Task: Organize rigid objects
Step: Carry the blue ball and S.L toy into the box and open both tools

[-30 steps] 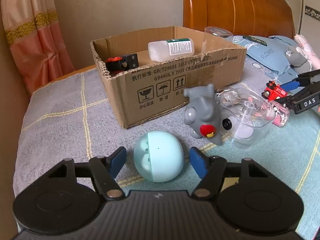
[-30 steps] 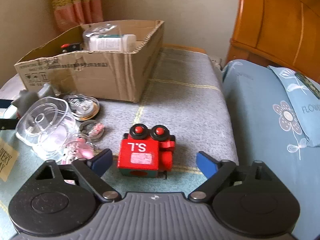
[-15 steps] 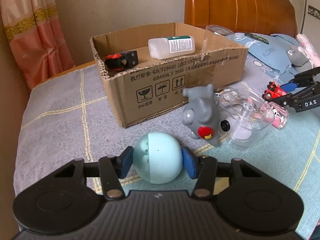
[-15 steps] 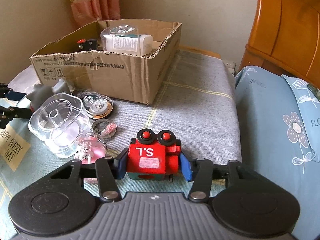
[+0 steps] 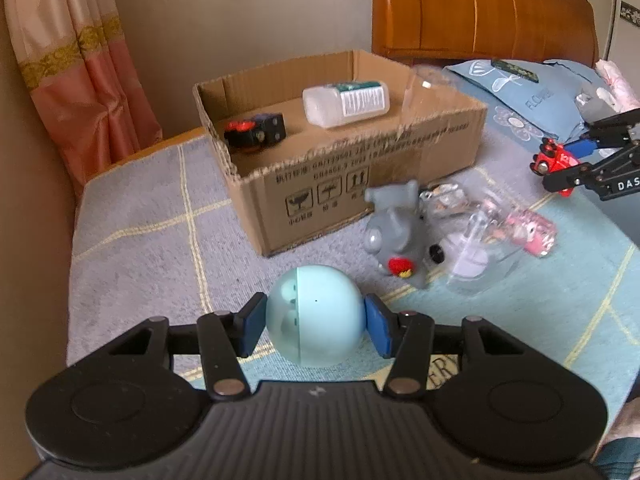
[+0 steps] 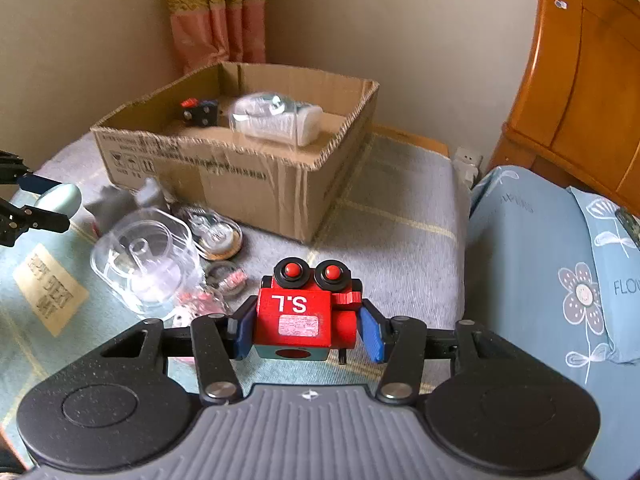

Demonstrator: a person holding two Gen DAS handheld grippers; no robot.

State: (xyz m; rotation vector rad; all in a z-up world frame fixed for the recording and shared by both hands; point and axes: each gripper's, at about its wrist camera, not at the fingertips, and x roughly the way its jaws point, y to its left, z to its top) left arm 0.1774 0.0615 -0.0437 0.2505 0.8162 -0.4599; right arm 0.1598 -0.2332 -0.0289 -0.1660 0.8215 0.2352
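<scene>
Now the left gripper (image 5: 315, 322) pinches the smooth, slippery blue ball (image 5: 315, 316) at its widest; the right gripper (image 6: 306, 330) clamps the rigid red toy camera (image 6: 306, 316) by its flat sides, both before the cardboard box (image 6: 208, 176).

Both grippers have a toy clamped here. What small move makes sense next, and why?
Probably carry both toward the cardboard box and over its rim. The left gripper is shut on the pale blue ball, the right gripper on the red toy camera, and the box already holds a white bottle and a black block.
</scene>
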